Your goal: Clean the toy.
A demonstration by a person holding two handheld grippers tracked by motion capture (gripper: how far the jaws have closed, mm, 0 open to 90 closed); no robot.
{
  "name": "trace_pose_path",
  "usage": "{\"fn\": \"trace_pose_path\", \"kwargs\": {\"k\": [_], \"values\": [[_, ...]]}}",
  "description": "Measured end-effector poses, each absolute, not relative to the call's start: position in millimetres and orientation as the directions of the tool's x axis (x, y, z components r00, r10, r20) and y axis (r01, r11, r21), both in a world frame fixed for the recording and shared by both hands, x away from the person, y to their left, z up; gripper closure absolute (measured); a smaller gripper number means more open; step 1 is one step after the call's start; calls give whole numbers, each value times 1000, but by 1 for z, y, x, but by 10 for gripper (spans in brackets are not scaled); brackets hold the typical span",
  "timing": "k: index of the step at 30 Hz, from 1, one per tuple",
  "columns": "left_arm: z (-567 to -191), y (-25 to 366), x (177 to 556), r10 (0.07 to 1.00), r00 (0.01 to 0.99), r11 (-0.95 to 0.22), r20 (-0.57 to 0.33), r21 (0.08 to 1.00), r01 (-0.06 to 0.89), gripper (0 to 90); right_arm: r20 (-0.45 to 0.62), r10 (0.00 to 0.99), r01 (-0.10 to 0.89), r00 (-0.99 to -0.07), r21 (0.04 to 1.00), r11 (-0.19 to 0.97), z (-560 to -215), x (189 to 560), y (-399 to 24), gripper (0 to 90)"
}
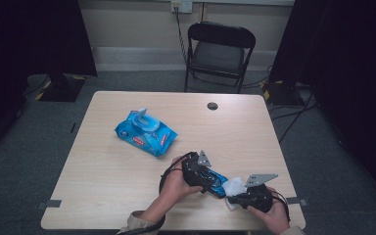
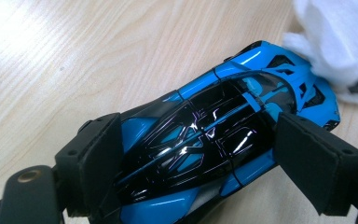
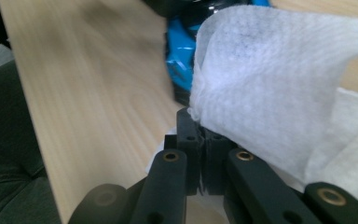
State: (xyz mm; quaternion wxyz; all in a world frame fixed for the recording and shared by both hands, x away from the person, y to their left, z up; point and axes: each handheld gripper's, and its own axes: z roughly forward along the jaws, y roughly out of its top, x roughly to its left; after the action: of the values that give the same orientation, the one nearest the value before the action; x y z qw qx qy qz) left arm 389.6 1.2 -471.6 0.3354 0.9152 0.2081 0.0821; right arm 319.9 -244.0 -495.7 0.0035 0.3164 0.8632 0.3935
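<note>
While clamping the blue toy car (image 2: 223,135) on the desk (image 1: 127,166), left gripper (image 2: 200,154); pinched shut on a white wipe (image 3: 270,79) touching the car's end, right gripper (image 3: 200,140)

Wooden counter (image 1: 107,166) w/ a blue wet-wipe pack (image 1: 145,132) lying left of centre, its flap lid standing up. Near the front edge the left gripper (image 1: 206,177) is clamped across a blue & black toy car (image 1: 215,180), person's hand wrapped round the gripper body. Just right of it the right gripper (image 1: 236,197) pinches a white wipe (image 1: 234,187), which touches the car's right end. Small dark grommet hole (image 1: 212,105) near the counter's far edge. Black folding chair (image 1: 219,51) behind the counter, by the wall.
</note>
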Motion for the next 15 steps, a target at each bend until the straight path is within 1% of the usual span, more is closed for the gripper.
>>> {"fn": "trace_pose_path", "kwargs": {"k": [2,4,8,10,12,15], "values": [[-472,2,389,438,899,-685,12,652,325,160,271,522,545,-809,679,492,-497,317,-237,883],[-472,2,389,439,898,-685,11,651,327,160,255,509,526,-822,681,509,-496,315,-231,883],[-472,2,389,441,897,-683,10,652,328,159,259,463,500,-848,682,533,-495,312,-220,882],[-472,2,389,443,897,-681,9,654,330,156,239,455,481,-858,685,547,-492,311,-217,881],[-473,2,389,445,895,-678,8,656,331,154,246,446,475,-861,705,527,-486,312,-218,881],[-473,2,389,445,895,-677,9,658,330,154,241,462,472,-854,732,492,-475,316,-224,880]]}}
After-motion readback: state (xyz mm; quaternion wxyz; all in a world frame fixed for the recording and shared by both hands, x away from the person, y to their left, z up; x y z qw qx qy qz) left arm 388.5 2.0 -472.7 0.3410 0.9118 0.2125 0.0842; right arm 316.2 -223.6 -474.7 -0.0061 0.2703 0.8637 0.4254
